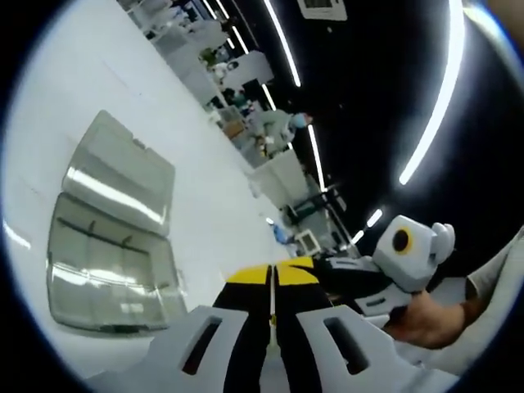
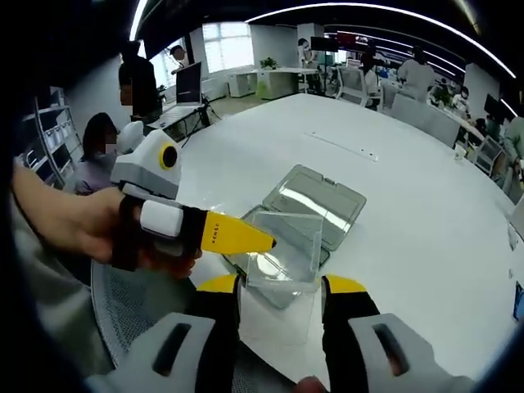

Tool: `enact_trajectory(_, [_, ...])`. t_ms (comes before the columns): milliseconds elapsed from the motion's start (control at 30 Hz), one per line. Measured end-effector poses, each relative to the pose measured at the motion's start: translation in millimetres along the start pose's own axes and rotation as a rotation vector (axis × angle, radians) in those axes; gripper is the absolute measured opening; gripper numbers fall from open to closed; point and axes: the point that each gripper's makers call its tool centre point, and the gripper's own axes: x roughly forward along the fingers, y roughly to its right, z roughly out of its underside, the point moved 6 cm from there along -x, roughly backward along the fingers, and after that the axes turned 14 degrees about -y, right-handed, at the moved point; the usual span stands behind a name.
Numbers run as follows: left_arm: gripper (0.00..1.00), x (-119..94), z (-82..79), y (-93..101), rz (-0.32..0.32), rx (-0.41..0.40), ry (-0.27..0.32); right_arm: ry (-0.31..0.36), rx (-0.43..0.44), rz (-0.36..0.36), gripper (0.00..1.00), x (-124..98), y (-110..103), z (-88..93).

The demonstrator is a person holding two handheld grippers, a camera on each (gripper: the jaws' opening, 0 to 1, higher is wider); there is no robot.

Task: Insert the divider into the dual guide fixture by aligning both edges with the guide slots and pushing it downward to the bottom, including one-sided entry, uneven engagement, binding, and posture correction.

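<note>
In the right gripper view we see our right gripper [image 2: 280, 288] with jaws apart, the clear divider [image 2: 284, 255] standing upright between them, whether gripped we cannot tell; our left gripper [image 2: 260, 241], jaws together, touches the divider's left edge, so both lie equally near. Just beyond, on the white surface [image 2: 409, 196], sits the clear fixture [image 2: 309, 214], lid laid open to the far side; the divider's lower edge must drop into it. We count one divider, one fixture, two grippers.

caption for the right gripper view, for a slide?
Right gripper holds a clear divider above the open clear box on the white table; left gripper alongside.
</note>
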Motion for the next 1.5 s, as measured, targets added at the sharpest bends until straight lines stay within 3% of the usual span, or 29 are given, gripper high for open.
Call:
enact_trajectory(500, [0.00,-3.0,-5.2,0.1,0.048,0.059,-0.064,0.032,0.067,-0.183,0.33,-9.6,16.5,-0.8])
enact_trajectory(633, [0.00,-3.7,-5.2,-0.9,0.056,0.068,-0.082,0.026,0.066,-0.282,0.33,-11.9,13.6,-0.7])
enact_trajectory(833, [0.00,-4.6,-2.1,0.2,0.081,0.088,-0.120,0.031,0.048,-0.329,0.32,-14.1,18.2,0.3])
enact_trajectory(1033, [0.00,-6.4,-3.9,3.5,0.120,0.102,-0.145,0.036,0.043,-0.438,0.31,-15.0,19.3,1.0])
enact_trajectory(1100, [0.00,-7.5,-3.4,6.1,0.145,0.105,-0.160,0.025,0.047,-0.532,0.31,-16.4,13.6,2.2])
enact_trajectory(1233, [0.00,-8.5,-4.5,9.6,0.175,0.114,-0.169,0.014,0.037,-0.643,0.31,-18.3,7.8,3.5])
enact_trajectory(1500, [0.00,-9.9,-5.7,14.2,0.213,0.127,-0.188,0.001,0.042,-0.723,0.27,-16.3,5.4,5.7])
